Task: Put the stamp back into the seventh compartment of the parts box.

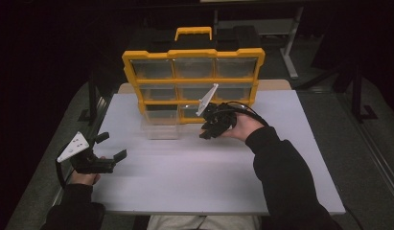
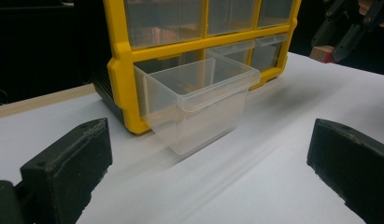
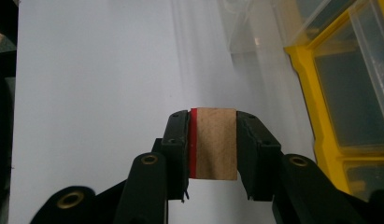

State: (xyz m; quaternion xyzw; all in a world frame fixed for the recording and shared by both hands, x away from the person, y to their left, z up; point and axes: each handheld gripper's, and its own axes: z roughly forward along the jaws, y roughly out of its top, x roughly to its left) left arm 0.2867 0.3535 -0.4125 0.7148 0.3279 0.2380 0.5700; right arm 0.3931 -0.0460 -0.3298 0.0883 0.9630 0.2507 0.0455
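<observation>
Right gripper [image 3: 212,144] was clamped on a red-edged wooden block [image 3: 216,142], held just beside the pulled-out clear drawer [image 2: 199,105] of the yellow organizer [image 1: 192,81]; left gripper [image 1: 110,146] was held wide, empty. Dropping the block in seemingly remained undone.

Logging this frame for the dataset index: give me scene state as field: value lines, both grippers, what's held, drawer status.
surface: white table
organizer: yellow drawer cabinet, upright at the far side of the table
drawer: clear drawer of the bottom-left slot, pulled out, looks empty
left gripper: left gripper open, near the table's left edge, holds nothing
right gripper: right gripper shut on small wooden block
block: brown face, red edge on one side
block position: in front of the cabinet's lower right, to the right of the drawer
</observation>
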